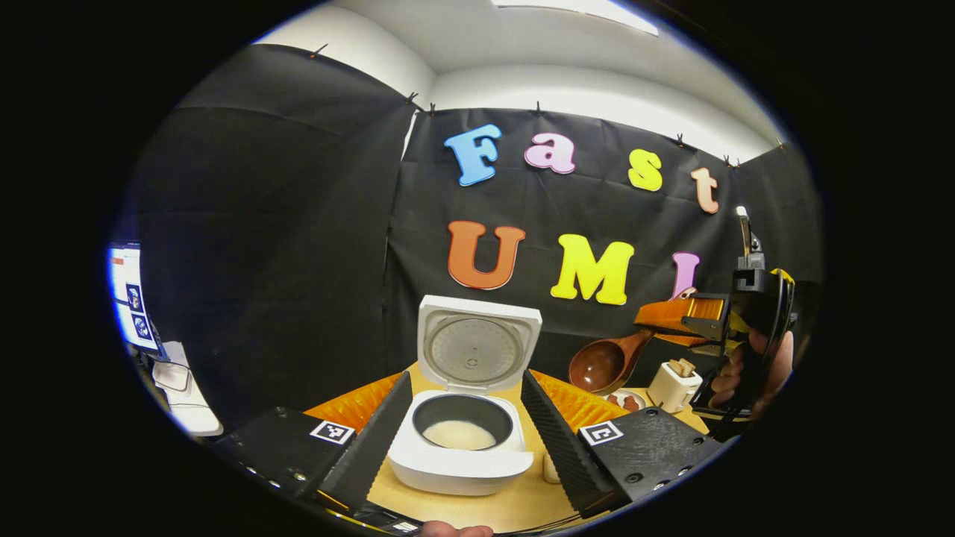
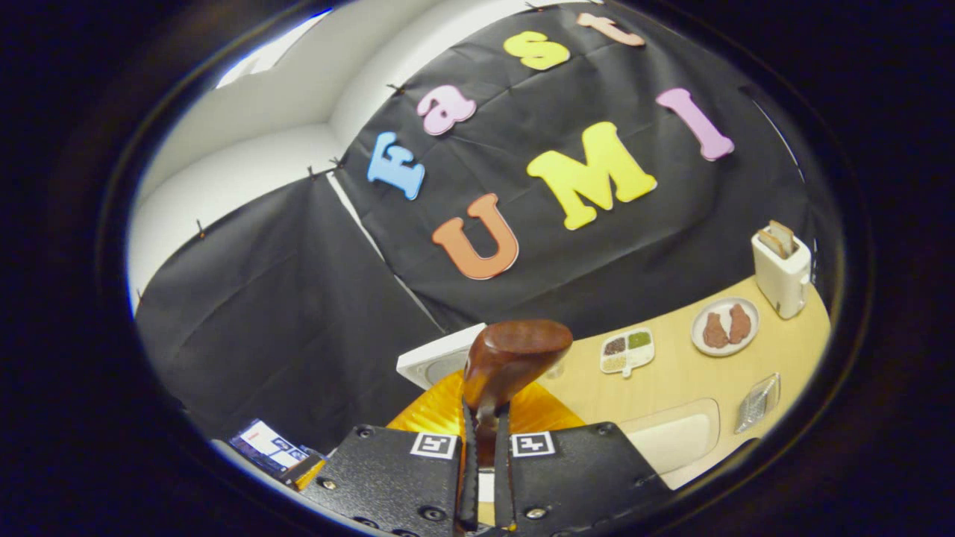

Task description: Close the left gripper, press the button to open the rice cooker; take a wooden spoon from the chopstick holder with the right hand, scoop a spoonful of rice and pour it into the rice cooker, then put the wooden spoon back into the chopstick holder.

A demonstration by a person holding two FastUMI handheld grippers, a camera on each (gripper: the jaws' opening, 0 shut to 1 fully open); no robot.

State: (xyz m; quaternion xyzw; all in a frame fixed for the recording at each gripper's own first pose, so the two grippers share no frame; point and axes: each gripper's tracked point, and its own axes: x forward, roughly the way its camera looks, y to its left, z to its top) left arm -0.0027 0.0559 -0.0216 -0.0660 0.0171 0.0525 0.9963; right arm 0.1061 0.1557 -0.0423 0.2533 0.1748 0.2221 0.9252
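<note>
Pale wooden surface [image 2: 671, 388] spread under everything, largest in sight. White, boxy rice cooker [image 1: 462, 447] stood on it, straight ahead in the left gripper view, hinged lid [image 1: 477, 343] upright and fully open, dark inner pot [image 1: 462, 418] exposed with a pale layer of rice [image 1: 459, 435] at the bottom. Left gripper [image 1: 466, 440] held low in front of the cooker, fingers [image 1: 373, 440] set wide apart, one to each side of the cooker body, touching nothing. Right gripper [image 1: 675, 317] raised to the right of the cooker in the left gripper view, gripped by a hand [image 1: 746, 369] behind it, fingers clamped together on the handle of a brown, deep-bowled wooden spoon [image 1: 604, 364]. Spoon bowl hung lower than the handle, tilted down and to the left, above the surface and beside the open cooker, well apart from the pot; contents could not be told. In the right gripper view, same spoon [image 2: 515, 354] jutted forward between the closed fingers [image 2: 468, 462], bowl end over the edge of the open lid. Small white toaster [image 2: 780, 268] with two slices of bread stood far right. Round white plate [image 2: 724, 327] with two brown pieces lay just beside it. White divided dish [image 2: 627, 350] of green, dark and pale grains sat nearer the cooker. Small clear container [image 2: 757, 403] rested near the surface's front edge.
</note>
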